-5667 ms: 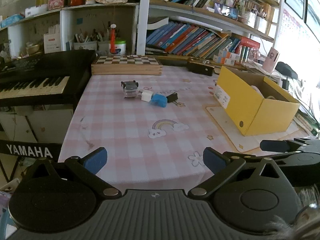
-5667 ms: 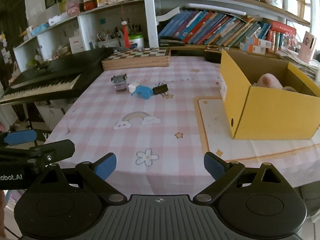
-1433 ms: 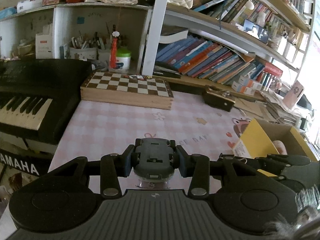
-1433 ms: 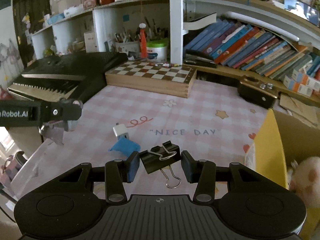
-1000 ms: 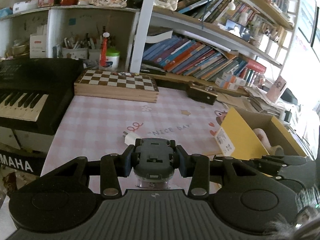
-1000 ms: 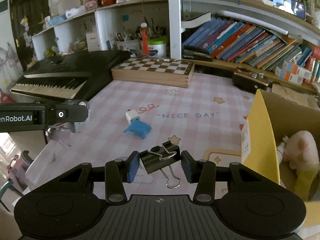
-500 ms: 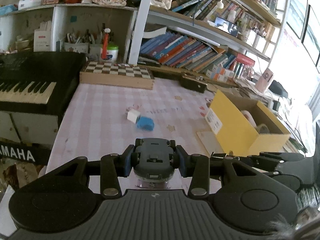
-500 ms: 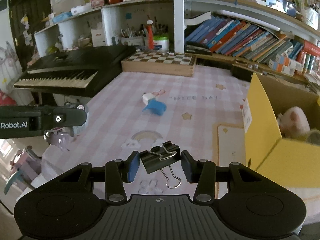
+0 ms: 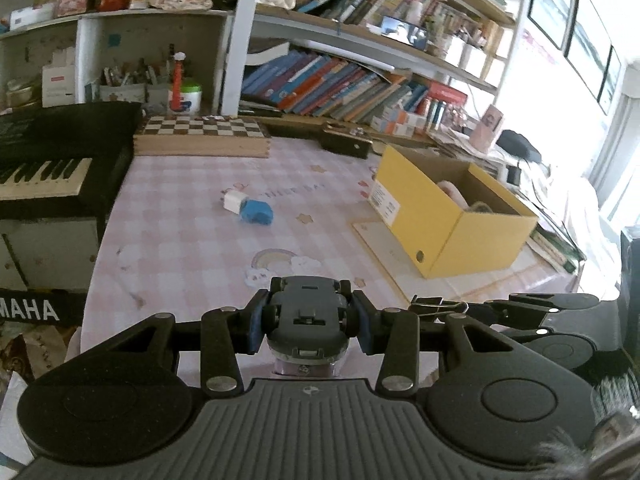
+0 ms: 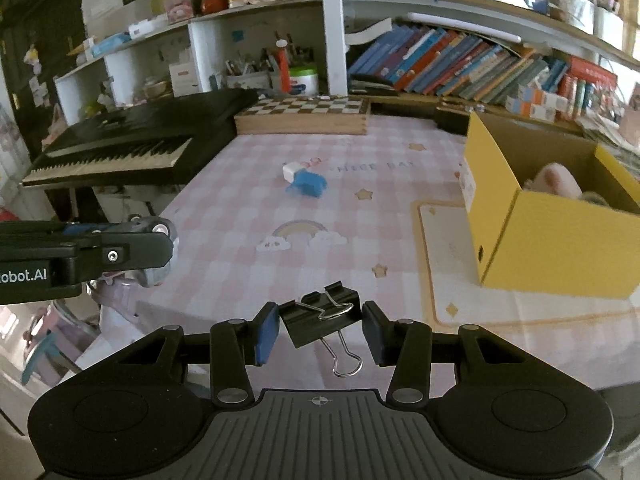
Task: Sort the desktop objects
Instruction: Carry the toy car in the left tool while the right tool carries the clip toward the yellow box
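My left gripper [image 9: 308, 318] is shut on a small grey toy car [image 9: 307, 312] and holds it above the near edge of the pink checked table [image 9: 192, 240]. My right gripper [image 10: 320, 326] is shut on a black binder clip [image 10: 320, 316] that hangs tilted between the pads, its wire handle pointing down. A white charger plug [image 9: 232, 201] and a blue block [image 9: 256, 212] lie together mid-table; they also show in the right wrist view [image 10: 306, 182]. The yellow box [image 10: 552, 216] stands open at the right with a pink plush toy [image 10: 558, 178] inside.
A black keyboard [image 10: 120, 148] borders the table on the left. A wooden chessboard box [image 9: 200, 136] lies at the far edge below bookshelves. A cream mat [image 10: 448, 252] lies under the yellow box. The left gripper's arm [image 10: 60, 260] shows in the right wrist view.
Both grippers have pulled back and up from the middle of the table toward its near edge, each still holding its object. The binder clip now sits more tilted between the right pads.
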`<state>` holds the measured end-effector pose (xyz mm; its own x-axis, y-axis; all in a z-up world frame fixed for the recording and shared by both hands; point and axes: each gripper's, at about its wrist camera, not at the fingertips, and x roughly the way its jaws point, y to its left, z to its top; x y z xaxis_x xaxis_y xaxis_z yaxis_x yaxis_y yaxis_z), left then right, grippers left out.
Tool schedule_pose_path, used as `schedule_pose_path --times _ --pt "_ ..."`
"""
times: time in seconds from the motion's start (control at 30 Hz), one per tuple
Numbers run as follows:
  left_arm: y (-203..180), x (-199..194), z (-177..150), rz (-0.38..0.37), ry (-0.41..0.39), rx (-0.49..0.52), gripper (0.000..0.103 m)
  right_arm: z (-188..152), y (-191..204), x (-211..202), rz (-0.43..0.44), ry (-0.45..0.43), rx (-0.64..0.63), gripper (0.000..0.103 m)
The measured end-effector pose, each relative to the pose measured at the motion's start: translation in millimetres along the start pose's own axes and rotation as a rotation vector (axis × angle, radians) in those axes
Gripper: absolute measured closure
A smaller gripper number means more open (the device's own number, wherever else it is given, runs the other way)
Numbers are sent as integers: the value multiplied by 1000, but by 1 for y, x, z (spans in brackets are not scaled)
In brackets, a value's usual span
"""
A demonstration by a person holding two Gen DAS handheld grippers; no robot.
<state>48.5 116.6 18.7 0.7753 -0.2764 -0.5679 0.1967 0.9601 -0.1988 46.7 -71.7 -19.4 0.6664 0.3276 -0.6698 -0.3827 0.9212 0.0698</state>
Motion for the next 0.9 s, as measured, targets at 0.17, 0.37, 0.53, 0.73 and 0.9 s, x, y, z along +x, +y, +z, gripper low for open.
schedule_pose_path --times 0.17,0.37,0.53,0.73,0.9 --pt "-11 -3 -10 -34 29 38 63 -18 -2 -10 -16 9 41 58" --pt "-28 0 -15 -93 59 87 63 -33 -13 -24 -63 12 105 58" --pt "-46 9 -16 -161 81 128 63 -46 -27 -36 -118 18 154 58" --pt "-68 19 -16 -235 102 177 63 -57 -45 -50 -184 23 216 58" --pt "-81 27 -15 -276 114 199 63 -63 -55 -56 -221 27 246 58"
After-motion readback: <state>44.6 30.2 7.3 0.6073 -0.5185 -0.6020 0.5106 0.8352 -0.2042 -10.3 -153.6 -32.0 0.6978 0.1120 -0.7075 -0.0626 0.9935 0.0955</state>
